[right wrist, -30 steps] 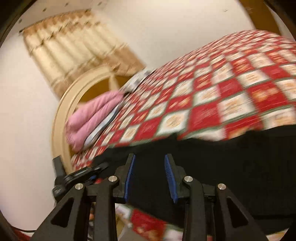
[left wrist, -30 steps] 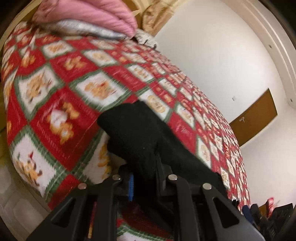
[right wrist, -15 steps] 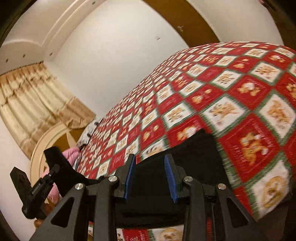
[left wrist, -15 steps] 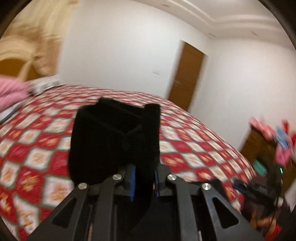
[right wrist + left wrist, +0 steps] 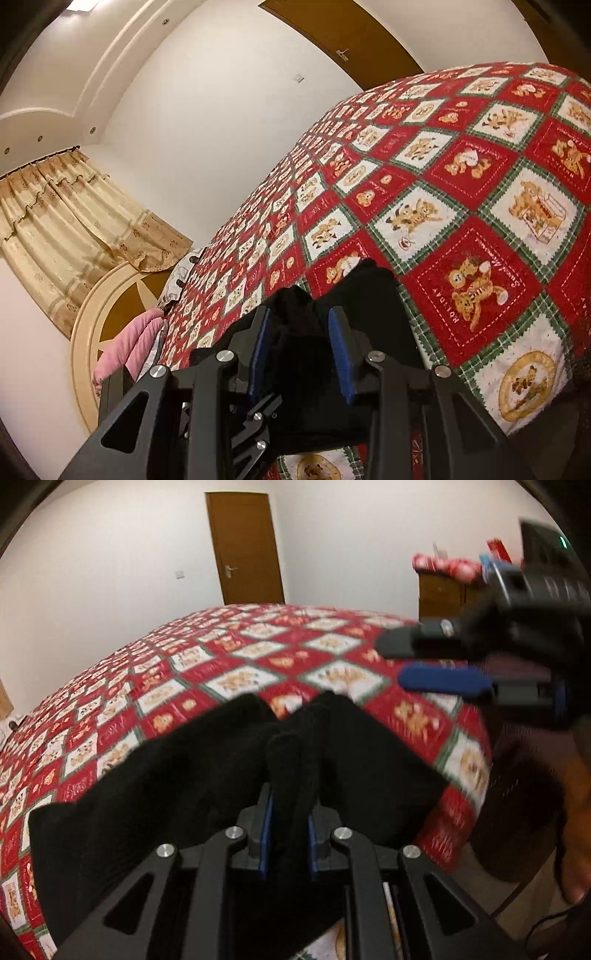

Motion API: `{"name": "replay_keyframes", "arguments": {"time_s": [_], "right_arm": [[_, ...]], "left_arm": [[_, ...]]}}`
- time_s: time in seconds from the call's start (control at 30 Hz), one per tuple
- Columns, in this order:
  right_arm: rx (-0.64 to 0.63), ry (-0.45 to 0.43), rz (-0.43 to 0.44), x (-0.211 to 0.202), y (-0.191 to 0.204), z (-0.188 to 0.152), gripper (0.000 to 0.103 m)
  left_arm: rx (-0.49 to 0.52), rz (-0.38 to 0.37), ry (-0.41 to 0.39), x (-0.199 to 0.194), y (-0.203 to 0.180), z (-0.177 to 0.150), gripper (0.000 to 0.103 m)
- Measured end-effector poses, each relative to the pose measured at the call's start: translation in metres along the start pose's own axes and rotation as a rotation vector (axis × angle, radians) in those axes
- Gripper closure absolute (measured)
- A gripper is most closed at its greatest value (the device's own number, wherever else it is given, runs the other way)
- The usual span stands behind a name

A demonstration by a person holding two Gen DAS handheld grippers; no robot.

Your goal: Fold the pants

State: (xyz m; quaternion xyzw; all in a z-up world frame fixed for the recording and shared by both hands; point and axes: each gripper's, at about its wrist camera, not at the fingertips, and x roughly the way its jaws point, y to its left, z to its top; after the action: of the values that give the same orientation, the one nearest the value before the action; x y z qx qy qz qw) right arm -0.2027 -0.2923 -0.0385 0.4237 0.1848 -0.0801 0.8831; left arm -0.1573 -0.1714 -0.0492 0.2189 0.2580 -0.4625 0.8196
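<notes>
Left gripper is pointing forward and downward, its blue-padded jaws pinching close together on a fold of the black pants; the cloth is bulging up between the pads and spreading out ahead of them.

Right gripper is pointing along a shallow downward line, rolled to one side, its jaws standing partly apart with black cloth bunched between the blue pads. Whether the pads are pressing the cloth is unclear. In the left wrist view it is reaching in from the right edge, fingers stacked one above the other.
</notes>
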Motion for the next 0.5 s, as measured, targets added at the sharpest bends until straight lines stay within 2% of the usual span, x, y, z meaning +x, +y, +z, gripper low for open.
{"name": "replay_keyframes", "arguments": {"time_s": [0.1,0.13,0.17,0.23,0.33,0.5], "right_arm": [[0.024,0.025,0.031,0.005,-0.003,-0.002,0.068],[0.041,0.039,0.053,0.007,-0.006,-0.003,0.068],[0.058,0.05,0.076,0.009,-0.008,-0.002,0.066],[0.089,0.063,0.118,0.009,-0.01,-0.001,0.043],[0.109,0.048,0.148,0.006,-0.012,0.004,0.039],[-0.046,0.091,0.139,0.025,0.012,0.011,0.04]], "left_arm": [[0.021,-0.031,-0.006,-0.012,0.0,-0.002,0.083],[0.031,-0.059,-0.004,-0.018,0.002,-0.004,0.073],[0.039,-0.089,0.001,-0.018,0.001,-0.007,0.055],[0.046,-0.14,-0.003,-0.028,0.003,-0.015,0.035],[0.058,-0.145,-0.024,-0.047,0.008,-0.029,0.032],[-0.102,-0.079,-0.047,-0.069,0.048,-0.032,0.032]]}}
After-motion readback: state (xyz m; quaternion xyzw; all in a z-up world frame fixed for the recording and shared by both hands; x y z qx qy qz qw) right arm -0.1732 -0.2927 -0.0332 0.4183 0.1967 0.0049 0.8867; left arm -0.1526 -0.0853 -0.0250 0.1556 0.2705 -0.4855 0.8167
